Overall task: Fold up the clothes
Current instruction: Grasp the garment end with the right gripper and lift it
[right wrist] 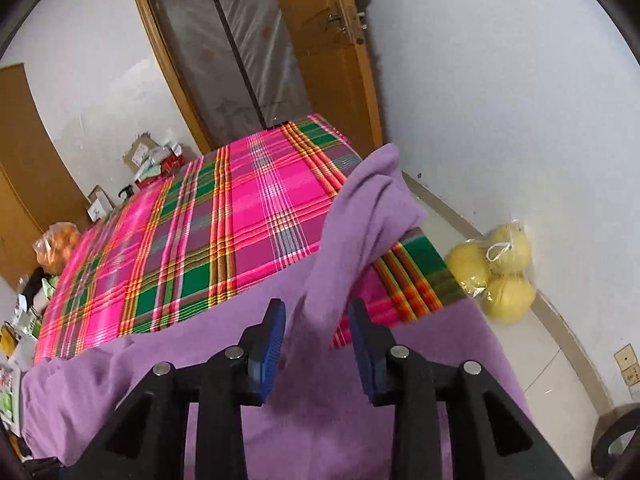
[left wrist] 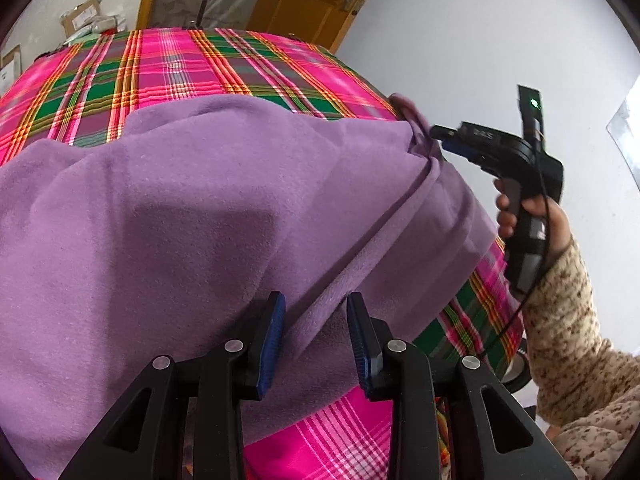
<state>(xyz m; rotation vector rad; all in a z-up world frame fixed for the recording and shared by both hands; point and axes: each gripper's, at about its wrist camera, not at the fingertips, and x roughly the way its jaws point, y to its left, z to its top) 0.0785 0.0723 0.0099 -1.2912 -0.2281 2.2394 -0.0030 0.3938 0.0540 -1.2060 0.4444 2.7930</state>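
Purple fleece, the garment lay spread over the near part of a desk covered in a pink-and-green plaid cloth, one edge hanging toward the camera. The left hand-held gripper stood with its blue pads apart and a ridge of the fleece running up between them; whether they pinched it could not be told. The right hand-held gripper was also parted, a lifted strip of the fleece passing between its fingers, seemingly loose.

With neither grip sure, a pull might have let the soft fabric slide out and slump. The plaid cloth could have dragged along too, wrinkling under the fold. A bag of yellow fruit sat on the floor by the wall.

No writing could be read; faint marks on the right hand-held gripper's body were too blurred.
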